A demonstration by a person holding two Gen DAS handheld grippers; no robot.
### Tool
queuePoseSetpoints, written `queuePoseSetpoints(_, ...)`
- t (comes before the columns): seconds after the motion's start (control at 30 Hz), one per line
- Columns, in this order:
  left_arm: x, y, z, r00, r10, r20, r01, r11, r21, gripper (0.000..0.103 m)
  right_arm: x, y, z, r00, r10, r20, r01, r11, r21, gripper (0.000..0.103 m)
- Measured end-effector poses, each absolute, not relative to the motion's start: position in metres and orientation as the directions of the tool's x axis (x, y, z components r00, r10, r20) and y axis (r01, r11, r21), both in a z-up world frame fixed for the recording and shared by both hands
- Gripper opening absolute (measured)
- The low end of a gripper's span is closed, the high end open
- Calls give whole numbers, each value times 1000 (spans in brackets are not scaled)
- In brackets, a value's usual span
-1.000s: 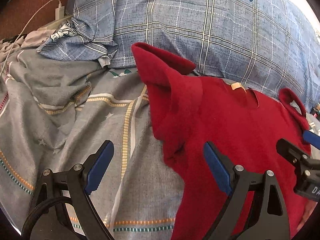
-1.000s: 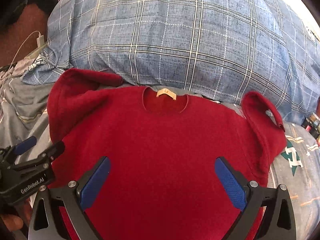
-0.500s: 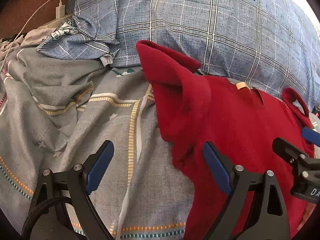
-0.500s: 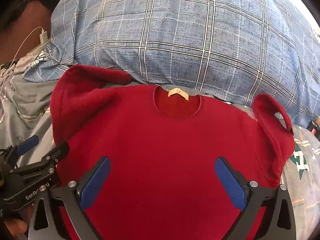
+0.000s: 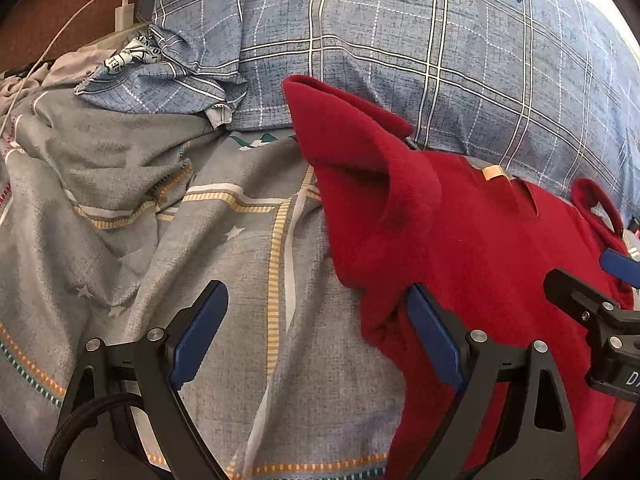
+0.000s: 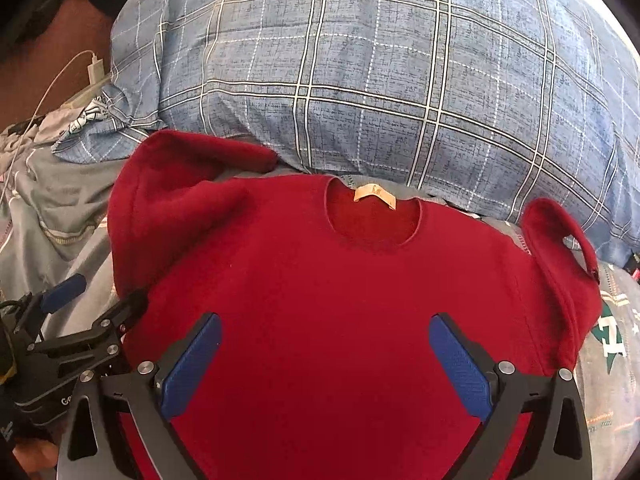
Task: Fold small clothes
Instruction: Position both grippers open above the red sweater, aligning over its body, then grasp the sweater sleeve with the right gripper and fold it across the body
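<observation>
A small red sweater (image 6: 320,280) lies flat on the bed, neck hole and tan label (image 6: 374,196) toward the pillow. Its left sleeve (image 5: 352,152) is bunched and stands up against the pillow; the right sleeve (image 6: 560,248) curls up at the far right. My right gripper (image 6: 324,344) hovers open over the sweater's chest, nothing between its blue pads. Over the sweater's left edge my left gripper (image 5: 316,328) is open: one finger sits above the grey sheet, the other above red fabric. Each gripper shows in the other's view, left gripper (image 6: 80,320) and right gripper (image 5: 592,304).
A large blue plaid pillow (image 6: 380,80) fills the back. A grey striped bedsheet (image 5: 160,220) lies rumpled at the left. A white charger and cable (image 5: 120,12) rest at the far left by a brown headboard. Part of a hand shows at the lower left (image 6: 36,456).
Both grippers have drawn back toward me and slightly left, so the sweater sits lower and farther right in view. The sweater has not moved; both stay open.
</observation>
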State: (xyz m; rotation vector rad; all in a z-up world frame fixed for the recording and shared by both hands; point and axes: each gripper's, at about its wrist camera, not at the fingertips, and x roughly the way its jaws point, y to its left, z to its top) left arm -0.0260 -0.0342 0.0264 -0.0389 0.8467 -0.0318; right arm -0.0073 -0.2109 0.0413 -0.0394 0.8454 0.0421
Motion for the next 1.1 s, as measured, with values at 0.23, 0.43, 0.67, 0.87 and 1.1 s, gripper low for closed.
queuePoseSetpoints(0.23,-25,-34,25,661,-41,-750,11,999,-45,91,-3,-208,37,658,26,-753,-58,998,-16,102)
queuePoseSetpoints(0.43,-25,-35,27,667,-59,-743,25,998,-56,91,-1,-208,35,657,20,-754,-51,999,-17,102)
queuePoseSetpoints(0.67,-25,-27,28,669,-66,-740,12,997,-79,91,6,-209,41,675,40,-736,-54,999,5,102)
queuePoseSetpoints(0.87,-23,-22,27,664,-76,-744,6,995,-97,91,27,-196,56,690,85,-719,-96,995,25,99)
queuePoseSetpoints(1.1,-22,-18,27,660,-89,-746,3,993,-117,91,43,-181,60,681,131,-721,-127,990,60,97)
